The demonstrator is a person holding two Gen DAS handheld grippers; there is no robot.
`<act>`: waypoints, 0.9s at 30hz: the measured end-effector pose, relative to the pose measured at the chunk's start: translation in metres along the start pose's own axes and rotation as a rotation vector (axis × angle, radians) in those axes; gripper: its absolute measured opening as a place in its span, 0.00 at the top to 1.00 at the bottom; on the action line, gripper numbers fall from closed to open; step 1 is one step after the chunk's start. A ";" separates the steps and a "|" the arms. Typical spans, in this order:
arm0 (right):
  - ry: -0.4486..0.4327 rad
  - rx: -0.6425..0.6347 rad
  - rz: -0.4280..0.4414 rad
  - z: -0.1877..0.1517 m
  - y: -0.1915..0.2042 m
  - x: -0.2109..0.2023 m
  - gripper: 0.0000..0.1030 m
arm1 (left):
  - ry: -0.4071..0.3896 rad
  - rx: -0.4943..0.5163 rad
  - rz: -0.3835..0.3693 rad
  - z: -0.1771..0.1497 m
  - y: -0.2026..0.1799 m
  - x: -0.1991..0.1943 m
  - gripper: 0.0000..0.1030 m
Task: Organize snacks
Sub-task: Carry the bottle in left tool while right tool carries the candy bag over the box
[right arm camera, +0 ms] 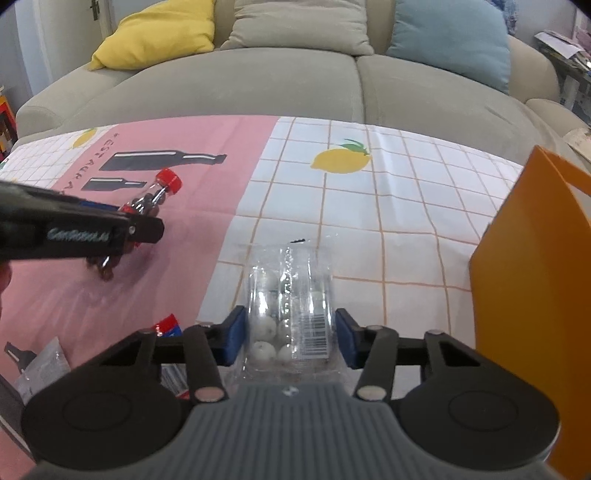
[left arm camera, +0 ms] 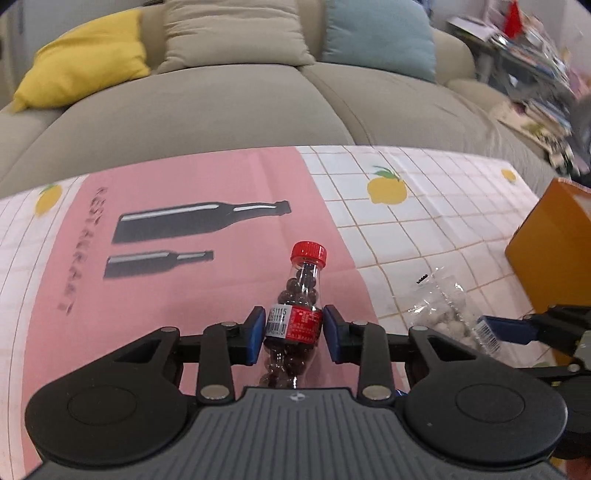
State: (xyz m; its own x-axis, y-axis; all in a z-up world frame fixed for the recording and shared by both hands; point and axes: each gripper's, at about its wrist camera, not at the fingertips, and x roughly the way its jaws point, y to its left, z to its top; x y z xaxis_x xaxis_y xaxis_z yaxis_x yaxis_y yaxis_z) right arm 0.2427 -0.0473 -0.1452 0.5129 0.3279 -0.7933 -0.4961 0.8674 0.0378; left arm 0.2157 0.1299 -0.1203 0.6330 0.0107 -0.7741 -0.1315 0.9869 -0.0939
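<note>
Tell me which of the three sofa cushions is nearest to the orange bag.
The blue cushion, at the right end of the sofa. The orange bag stands on the same side; the beige cushion is in the middle, the yellow cushion far left.

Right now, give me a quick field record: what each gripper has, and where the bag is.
left gripper: shut on the small candy bottle, red cap pointing away
right gripper: fingers either side of the clear packet of white balls, not visibly pressing
orange bag: upright, at the right, beside the packet
surface: pink and checked cloth
</note>
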 end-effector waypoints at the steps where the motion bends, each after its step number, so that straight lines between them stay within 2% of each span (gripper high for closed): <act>1: 0.004 0.002 0.000 0.001 0.000 -0.001 0.53 | -0.001 -0.017 0.000 -0.001 0.000 -0.004 0.64; 7: -0.017 0.028 0.031 0.003 0.003 -0.028 0.53 | -0.028 -0.095 0.001 -0.011 -0.001 -0.037 0.64; 12: -0.037 0.041 0.057 -0.009 0.007 -0.061 0.53 | -0.050 -0.101 -0.019 -0.022 -0.012 -0.073 0.65; 17: -0.052 0.042 0.086 -0.027 0.009 -0.098 0.53 | -0.044 -0.109 -0.060 -0.037 -0.032 -0.107 0.65; 21: -0.056 0.050 0.110 -0.038 0.007 -0.128 0.53 | -0.030 -0.093 -0.065 -0.045 -0.051 -0.129 0.65; 27: -0.067 0.094 0.139 -0.052 -0.013 -0.173 0.53 | -0.026 -0.104 -0.140 -0.046 -0.078 -0.160 0.65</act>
State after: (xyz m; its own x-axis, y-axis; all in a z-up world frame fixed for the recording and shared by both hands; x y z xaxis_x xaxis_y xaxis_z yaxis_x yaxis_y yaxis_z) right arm 0.1238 -0.1349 -0.0403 0.4911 0.4691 -0.7340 -0.4998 0.8419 0.2036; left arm 0.0900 0.0438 -0.0179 0.6703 -0.1204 -0.7323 -0.1177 0.9570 -0.2651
